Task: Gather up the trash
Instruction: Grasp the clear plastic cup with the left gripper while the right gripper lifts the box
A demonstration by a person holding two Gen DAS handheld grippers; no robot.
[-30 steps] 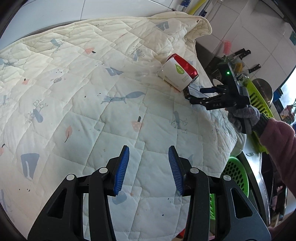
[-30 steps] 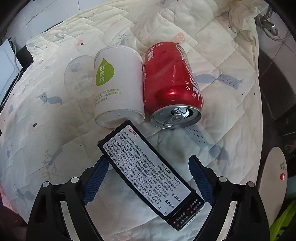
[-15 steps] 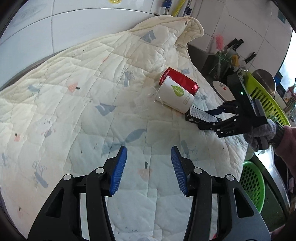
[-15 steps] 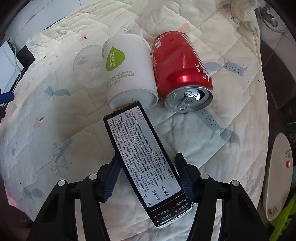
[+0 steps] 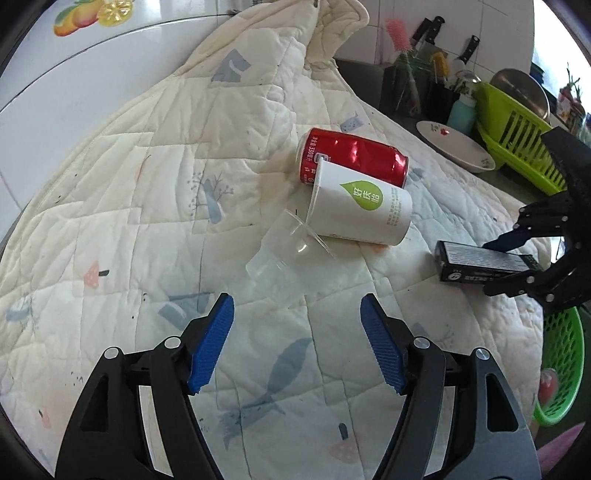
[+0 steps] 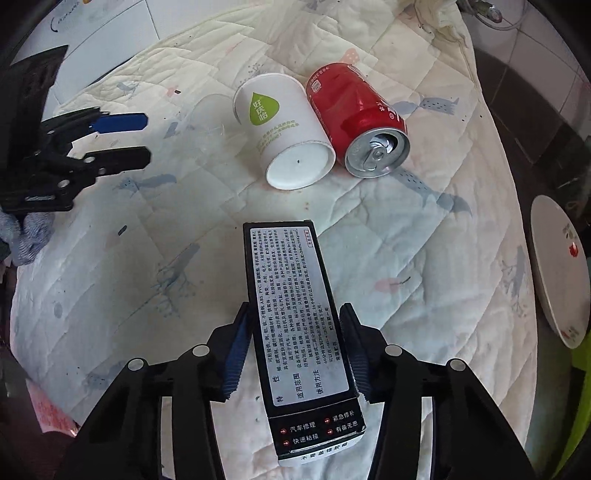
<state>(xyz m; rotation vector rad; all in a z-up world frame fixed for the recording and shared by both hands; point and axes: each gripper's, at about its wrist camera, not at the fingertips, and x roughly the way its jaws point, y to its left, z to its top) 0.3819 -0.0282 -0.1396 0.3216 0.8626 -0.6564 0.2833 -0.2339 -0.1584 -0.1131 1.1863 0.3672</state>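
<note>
While the right hand-held gripper [image 6: 293, 349] clamps the black box [image 6: 299, 332] (white printed label), the left [image 5: 295, 339] is opening, empty.

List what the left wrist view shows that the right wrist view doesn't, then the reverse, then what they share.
Only the left wrist view: the green dish rack, knives on the wall and a green basket. Only the right wrist view: the can's opened top, the paper cup's base and the box's printed label. Both: red can, paper cup, clear plastic cup, black box, quilt, white plate.
</note>
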